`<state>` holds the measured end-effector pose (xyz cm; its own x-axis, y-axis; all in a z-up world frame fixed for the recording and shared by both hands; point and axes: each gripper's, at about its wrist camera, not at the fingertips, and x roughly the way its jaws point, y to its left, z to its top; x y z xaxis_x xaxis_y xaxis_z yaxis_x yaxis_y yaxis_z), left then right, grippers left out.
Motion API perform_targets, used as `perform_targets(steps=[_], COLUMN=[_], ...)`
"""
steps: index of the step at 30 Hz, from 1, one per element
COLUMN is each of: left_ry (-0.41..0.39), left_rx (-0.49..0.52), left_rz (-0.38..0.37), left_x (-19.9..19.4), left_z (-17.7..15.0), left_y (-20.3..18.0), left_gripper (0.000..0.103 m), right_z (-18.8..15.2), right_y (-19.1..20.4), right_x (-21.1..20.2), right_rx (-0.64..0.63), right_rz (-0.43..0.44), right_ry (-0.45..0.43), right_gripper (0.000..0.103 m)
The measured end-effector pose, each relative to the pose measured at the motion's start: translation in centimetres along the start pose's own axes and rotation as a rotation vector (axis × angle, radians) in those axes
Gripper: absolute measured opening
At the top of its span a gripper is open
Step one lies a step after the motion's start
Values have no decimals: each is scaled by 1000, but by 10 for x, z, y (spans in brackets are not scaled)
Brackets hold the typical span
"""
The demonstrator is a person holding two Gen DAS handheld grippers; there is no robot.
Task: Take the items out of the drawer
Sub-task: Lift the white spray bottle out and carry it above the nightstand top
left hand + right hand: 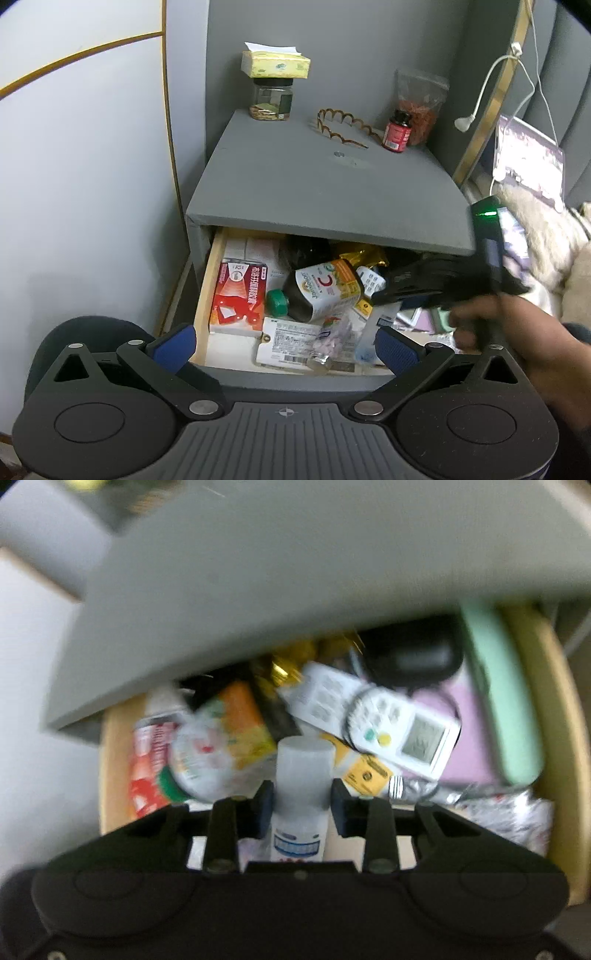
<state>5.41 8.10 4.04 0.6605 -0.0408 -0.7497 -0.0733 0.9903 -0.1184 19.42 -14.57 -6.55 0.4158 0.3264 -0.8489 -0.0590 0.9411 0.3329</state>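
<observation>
Right gripper low centre of frame, pads either side of white bottle, seemingly clamped for lifting out of drawer. Left gripper spread wide, empty, parked at drawer front, clear of reach.

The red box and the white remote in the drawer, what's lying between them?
In the right wrist view, a big bottle with an orange-yellow label lies between the red box and the remote.
</observation>
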Motion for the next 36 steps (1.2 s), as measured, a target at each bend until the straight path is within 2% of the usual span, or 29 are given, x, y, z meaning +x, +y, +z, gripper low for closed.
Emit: perform_targets(steps=[1,5,8,12,14,18,21,23,25,27,32,34,36], left_ry=[-2,-7,-6,-6,5,9,-4,-24,-43,-63,-84,-78,-68], left_rx=[2,21,24,5,-26,-53,-90,-118,-152,-195,-259,-275,-284], left_rz=[0,3,5,4,-7,-2,3,8,4,4,26,31,27], left_x=[0,-2,-2,-3,-2,-2,-3,-6,-9,-12,-14,-12,-10], left_z=[1,0,0,2,3,5,7,9,11,13,15,16,17], left_y=[-1,-5,-6,-3,1,8,15,20,25,32,44,48,50], left_gripper=[102,102,102,102,102,102,102,102,102,102,102,102,102], right_z=[-2,20,50,74,87,89,85,84,82,80,73,71,71], right_y=[13,44,71,102,114,114,109,102,96,90,77,73,73], right_x=[-20,-78,-101,-90,-71,-44,-33,-28,-23,-16,7,16,23], right_rx=[-82,-244,-356,-503,-519,-554,-529,-499,-486,-474,-460,-460,-452], right_rz=[28,127,85,-31,-77,-127,-108,-104,-97,-97,-91,-90,-79], right_ry=[-61,-257,-351,-405,-371,-294,-289,-295,-292,-283,-246,-233,-225], right_gripper=[31,31,31,31,31,33,46,50,58,58,55,35,32])
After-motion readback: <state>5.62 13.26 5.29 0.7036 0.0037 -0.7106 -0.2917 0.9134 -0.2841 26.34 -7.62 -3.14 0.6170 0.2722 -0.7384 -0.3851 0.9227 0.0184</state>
